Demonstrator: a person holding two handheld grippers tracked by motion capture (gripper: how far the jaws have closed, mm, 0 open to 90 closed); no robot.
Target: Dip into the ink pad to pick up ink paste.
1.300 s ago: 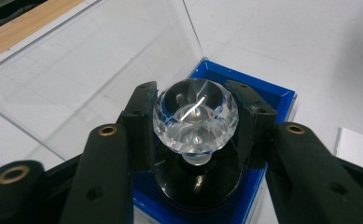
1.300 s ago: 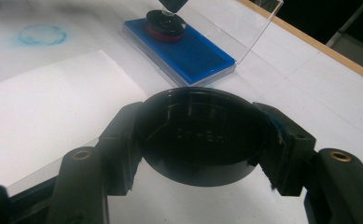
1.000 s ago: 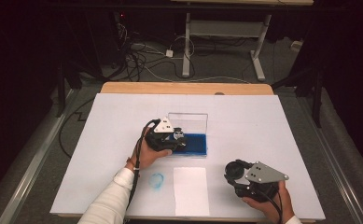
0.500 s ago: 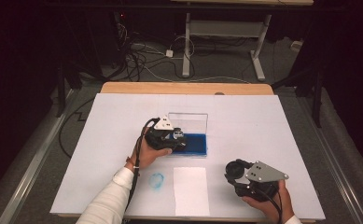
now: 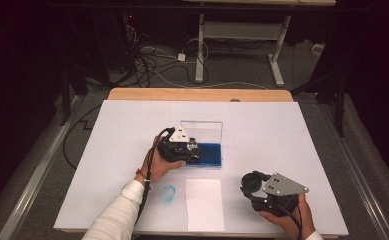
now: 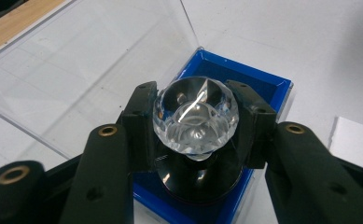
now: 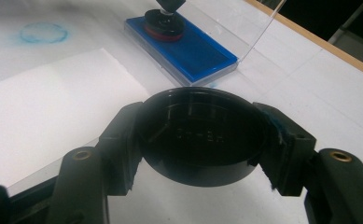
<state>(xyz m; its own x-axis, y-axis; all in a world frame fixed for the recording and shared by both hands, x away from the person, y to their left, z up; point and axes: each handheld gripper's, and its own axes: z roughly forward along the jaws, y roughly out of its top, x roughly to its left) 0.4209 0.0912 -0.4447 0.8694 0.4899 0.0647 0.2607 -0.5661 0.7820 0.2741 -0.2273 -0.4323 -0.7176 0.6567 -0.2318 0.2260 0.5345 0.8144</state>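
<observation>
A round stamp with a faceted clear knob [image 6: 195, 116] and a black base [image 6: 202, 179] stands on the blue ink pad [image 6: 258, 84]. My left gripper [image 6: 195, 122] is shut on that knob, one pad on each side; in the high view the left gripper [image 5: 189, 147] sits over the pad's [image 5: 211, 153] left end. My right gripper [image 7: 200, 135] is shut on a round black cap [image 7: 200, 140], held just above the table at the front right [image 5: 252, 187]. From there the stamp [image 7: 165, 21] shows on the ink pad [image 7: 198, 51].
The pad's clear lid [image 5: 202, 130] stands open behind it. A white sheet of paper [image 5: 204, 204] lies near the front edge, with a blue ring print [image 5: 168, 193] on the white table cover [image 5: 282, 130] to its left. Cables and desk legs are on the floor beyond.
</observation>
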